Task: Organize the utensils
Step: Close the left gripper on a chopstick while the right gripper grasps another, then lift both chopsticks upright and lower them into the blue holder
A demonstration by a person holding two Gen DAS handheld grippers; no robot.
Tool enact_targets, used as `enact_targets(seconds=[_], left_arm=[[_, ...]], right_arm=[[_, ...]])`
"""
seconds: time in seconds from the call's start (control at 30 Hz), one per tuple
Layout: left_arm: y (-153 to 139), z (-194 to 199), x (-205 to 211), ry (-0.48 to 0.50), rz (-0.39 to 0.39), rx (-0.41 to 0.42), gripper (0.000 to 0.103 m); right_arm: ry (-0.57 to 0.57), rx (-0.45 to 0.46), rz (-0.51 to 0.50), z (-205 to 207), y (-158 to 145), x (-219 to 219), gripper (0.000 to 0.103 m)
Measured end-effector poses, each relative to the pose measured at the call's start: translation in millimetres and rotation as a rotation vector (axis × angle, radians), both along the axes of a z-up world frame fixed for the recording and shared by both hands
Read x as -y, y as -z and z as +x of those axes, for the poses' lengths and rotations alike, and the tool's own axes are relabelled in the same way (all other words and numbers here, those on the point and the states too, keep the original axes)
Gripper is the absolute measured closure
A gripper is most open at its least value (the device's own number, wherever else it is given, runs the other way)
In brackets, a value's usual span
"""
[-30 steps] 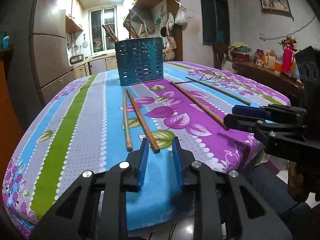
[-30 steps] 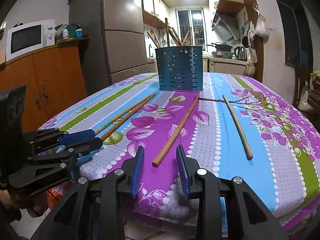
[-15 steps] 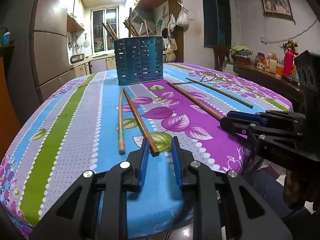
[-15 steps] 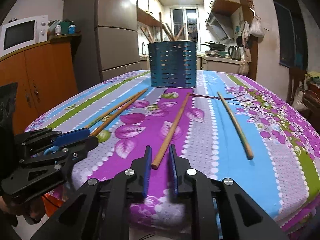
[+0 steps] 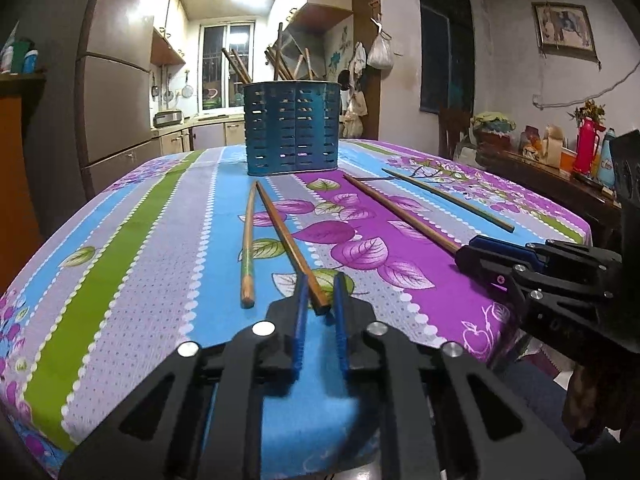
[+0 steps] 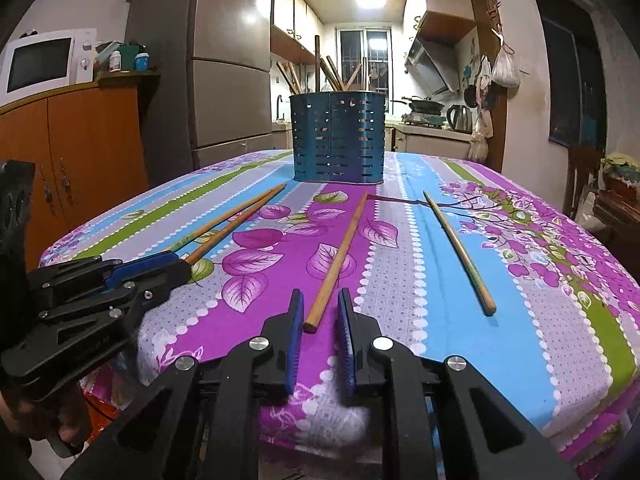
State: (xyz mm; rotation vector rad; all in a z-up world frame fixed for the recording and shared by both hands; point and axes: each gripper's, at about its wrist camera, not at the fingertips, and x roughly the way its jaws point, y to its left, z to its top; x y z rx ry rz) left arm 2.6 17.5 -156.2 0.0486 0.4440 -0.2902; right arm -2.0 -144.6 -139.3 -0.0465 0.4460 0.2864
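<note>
Your path to the blue slotted holder (image 5: 294, 130), at the tabletop's far end with utensils already upright in it, is open. Beside your left chopstick (image 5: 290, 242) lies a green-banded one (image 5: 247, 248), their far ends touching. Your left hand-held gripper (image 5: 320, 296) has closed to a narrow gap on the brown chopstick's near end; the pads appear to pinch it. Your right hand-held gripper (image 6: 318, 312) straddles another chopstick (image 6: 338, 258), pads seemingly clear of it. A fourth (image 6: 458, 254) lies apart. The floral striped tabletop (image 6: 540, 320) fronts a refrigerator (image 6: 230, 60) and microwave (image 6: 44, 62).
</note>
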Motion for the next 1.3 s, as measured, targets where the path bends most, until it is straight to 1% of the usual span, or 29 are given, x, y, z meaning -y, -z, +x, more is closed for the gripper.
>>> enact_targets(seconds=[0.1,0.13,0.23,0.33,0.47,0.67,0.8,0.9,1.0,1.13,1.3], left_arm=[[-1,0,1,-0.009,0.003,0.009,0.095],[-1,0,1,-0.01,0.003,0.008,0.095],[-2,1,1,-0.014,0.006,0.008,0.096],[-4,1,0,-0.017,0.003,0.01,0.097],[-18,-5,2,-0.012,-0.004,0.048,0.097],[-54,-12,-1,-0.009,-0.023,0.137,0.098],[-81,-13,1,-0.002,-0.024,0.221,0.098],[-98,-11,8,0.007,-0.014,0.28,0.098],[-111,-6,13,0.01,-0.011,0.325,0.098],[-125,6,20,0.007,-0.002,0.372,0.098],[-131,26,36,0.021,0.017,0.377,0.098]], right_arm=[[0.002,0.008,0.011,-1,1,1,0.085],[0.002,0.008,0.014,-1,1,2,0.092],[0.007,0.012,0.031,-2,0,5,0.095],[0.018,0.021,0.044,-4,-2,11,0.095],[0.029,0.045,0.048,-9,-12,19,0.095],[0.024,0.151,0.04,-24,-56,30,0.095],[-0.016,0.231,0.035,-29,-87,31,0.095],[-0.044,0.281,0.017,-25,-106,29,0.095],[-0.071,0.313,0.015,-11,-127,31,0.095],[-0.089,0.318,0.036,14,-147,39,0.095],[-0.092,0.295,0.064,42,-159,49,0.095]])
